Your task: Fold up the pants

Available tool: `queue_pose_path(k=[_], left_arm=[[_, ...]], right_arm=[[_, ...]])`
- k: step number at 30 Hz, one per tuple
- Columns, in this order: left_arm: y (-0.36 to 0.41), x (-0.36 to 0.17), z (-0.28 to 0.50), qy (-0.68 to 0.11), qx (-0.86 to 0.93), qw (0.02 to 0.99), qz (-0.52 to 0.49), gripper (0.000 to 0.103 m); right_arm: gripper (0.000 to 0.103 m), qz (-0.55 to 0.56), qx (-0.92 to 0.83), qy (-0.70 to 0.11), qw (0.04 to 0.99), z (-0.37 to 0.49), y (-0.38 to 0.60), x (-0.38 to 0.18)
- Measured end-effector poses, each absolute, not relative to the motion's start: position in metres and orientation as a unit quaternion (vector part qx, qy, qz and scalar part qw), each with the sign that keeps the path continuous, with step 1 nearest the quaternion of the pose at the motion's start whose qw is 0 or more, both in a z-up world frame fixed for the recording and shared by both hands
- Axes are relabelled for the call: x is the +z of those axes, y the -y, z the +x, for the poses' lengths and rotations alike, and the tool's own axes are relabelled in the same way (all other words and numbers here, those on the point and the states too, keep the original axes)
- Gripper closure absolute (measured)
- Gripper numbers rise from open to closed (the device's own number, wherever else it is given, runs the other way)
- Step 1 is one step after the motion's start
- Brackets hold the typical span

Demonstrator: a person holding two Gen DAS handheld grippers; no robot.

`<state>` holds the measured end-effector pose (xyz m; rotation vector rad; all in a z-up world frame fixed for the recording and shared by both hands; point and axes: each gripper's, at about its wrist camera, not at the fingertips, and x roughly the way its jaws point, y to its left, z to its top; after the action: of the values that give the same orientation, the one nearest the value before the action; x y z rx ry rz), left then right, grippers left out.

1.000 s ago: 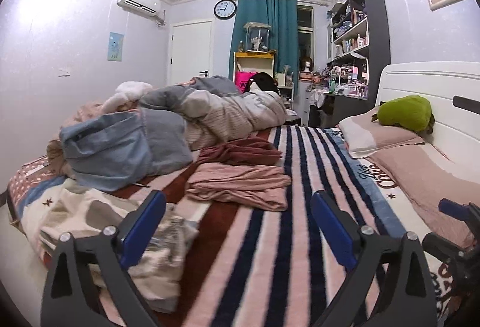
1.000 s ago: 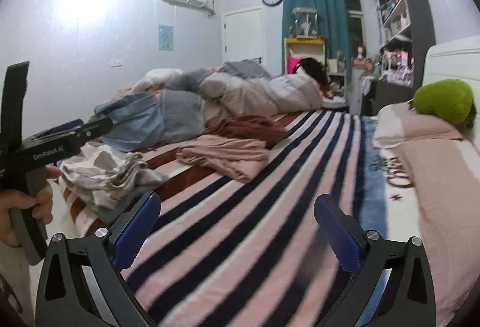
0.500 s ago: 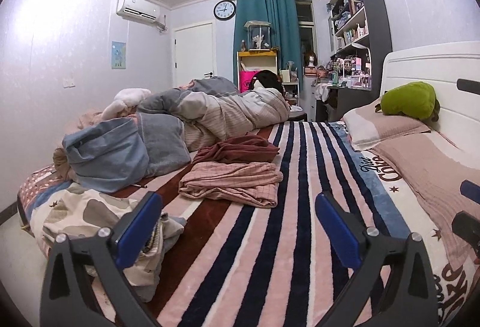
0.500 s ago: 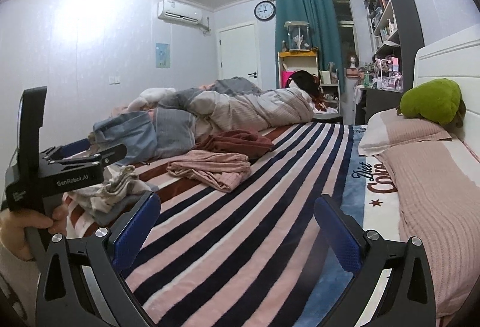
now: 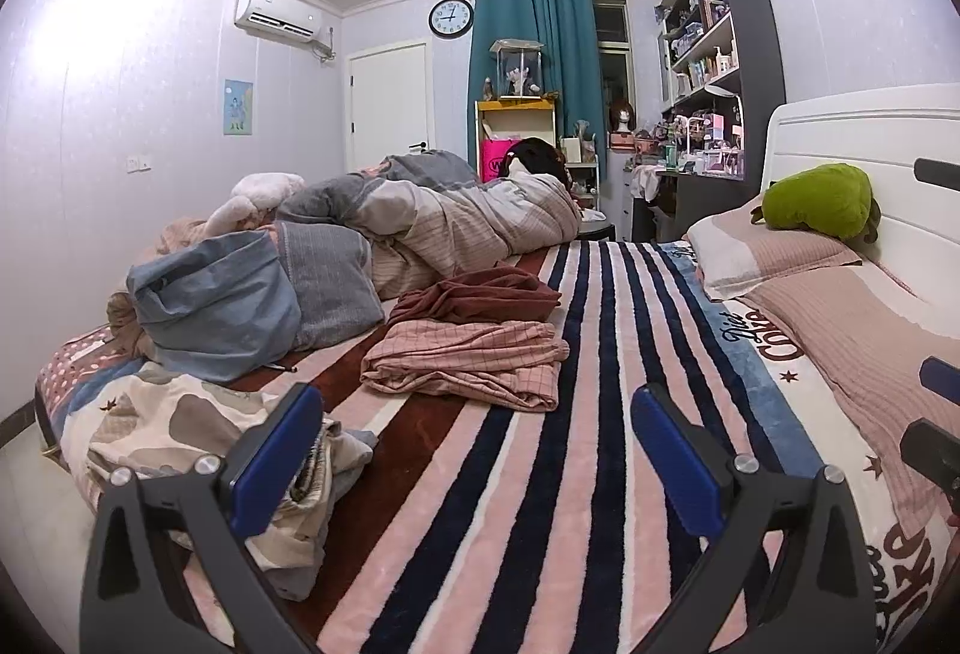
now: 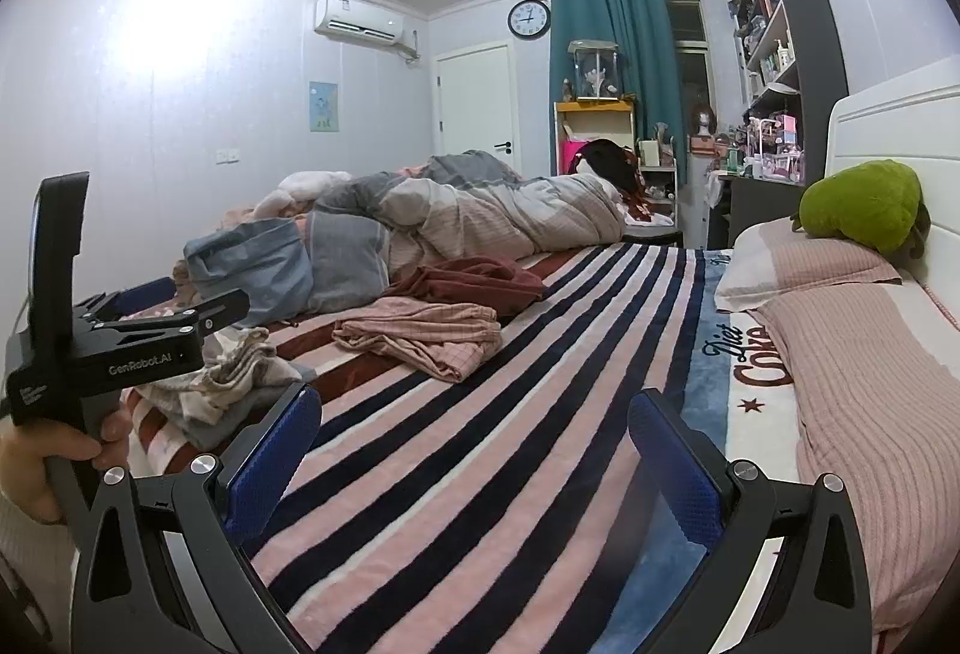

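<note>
Left gripper (image 6: 198,318) body — "GenRobot.AI"; blanket (image 6: 744,354) — "Diet Coke".

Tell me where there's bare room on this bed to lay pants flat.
The striped blanket lies bare between the crumpled pink checked garment and the pink ribbed pillows, from both open grippers towards the far edge. The left side is crowded: patterned cream clothes, maroon garment, bunched grey quilt.

Left gripper (image 5: 477,438) held level, jaws spread wide, blue pads (image 5: 675,459) empty. Right gripper (image 6: 474,447) same pose, jaws wide apart, nothing between them. In the right wrist view the left gripper body sits at the left edge, the person's left hand (image 6: 45,459) wrapped round its handle
</note>
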<state>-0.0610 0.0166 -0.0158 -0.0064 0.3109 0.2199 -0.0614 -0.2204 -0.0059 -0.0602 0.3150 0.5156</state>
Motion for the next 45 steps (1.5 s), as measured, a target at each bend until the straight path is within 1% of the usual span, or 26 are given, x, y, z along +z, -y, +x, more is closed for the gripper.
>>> queue_pose_path(k=[45], left_arm=[[-0.0110, -0.0117, -0.0688, -0.150, 0.102, 0.983, -0.009, 0.001]], right_arm=[[0.001, -0.023, 0.242, -0.155, 0.958, -0.0634, 0.2271, -0.0014]])
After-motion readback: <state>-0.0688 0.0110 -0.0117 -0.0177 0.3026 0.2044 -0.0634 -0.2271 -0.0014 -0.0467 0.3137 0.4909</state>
